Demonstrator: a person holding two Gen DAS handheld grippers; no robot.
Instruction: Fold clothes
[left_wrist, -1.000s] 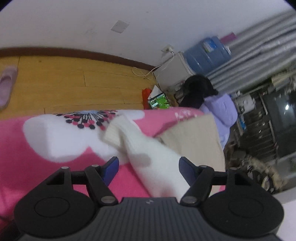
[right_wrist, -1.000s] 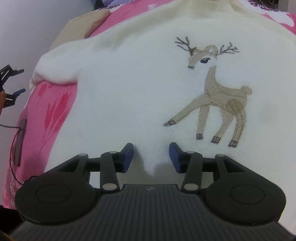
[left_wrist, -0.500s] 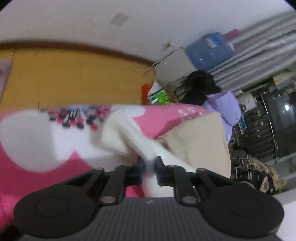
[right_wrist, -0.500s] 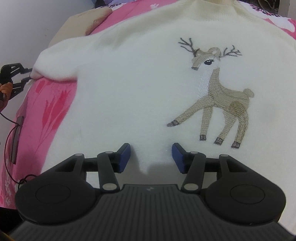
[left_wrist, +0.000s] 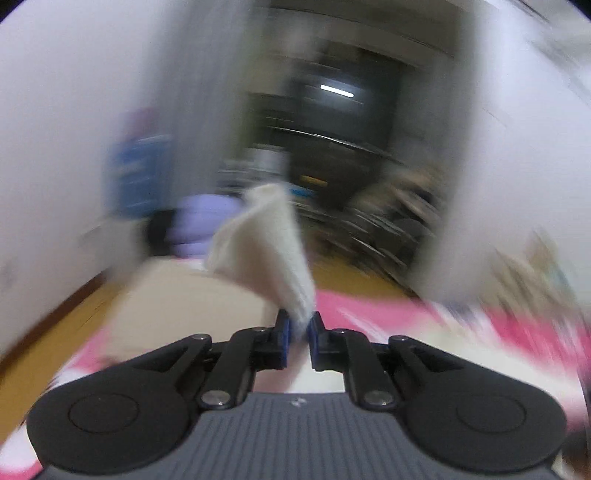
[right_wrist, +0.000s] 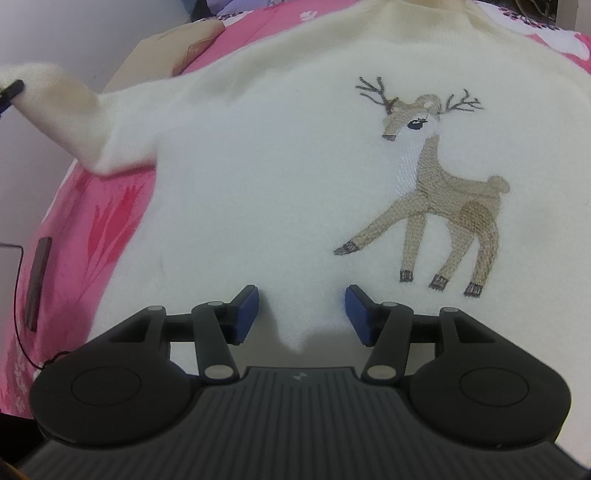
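Left wrist: left gripper (left_wrist: 298, 334) level, sleeve (left_wrist: 264, 254) pinched.

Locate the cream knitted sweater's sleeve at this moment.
The cream knitted sleeve is lifted off the pink blanket at the right wrist view's left edge, its cuff pinched in the left gripper.

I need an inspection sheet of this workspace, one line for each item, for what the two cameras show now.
Surface: pink flowered blanket, mostly covered.
Job's things: cream knitted sweater with embroidered deer lying flat; its sleeve lifted off the blanket.
Clutter: folded beige cloth beside the sweater; dark flat bar on the blanket.
Grippers: left gripper shut on the sleeve; right gripper open over the hem, jaws have just been opening.
Cables: thin black cable at the blanket's edge.
Surroundings: blurred; wooden floor, white walls.
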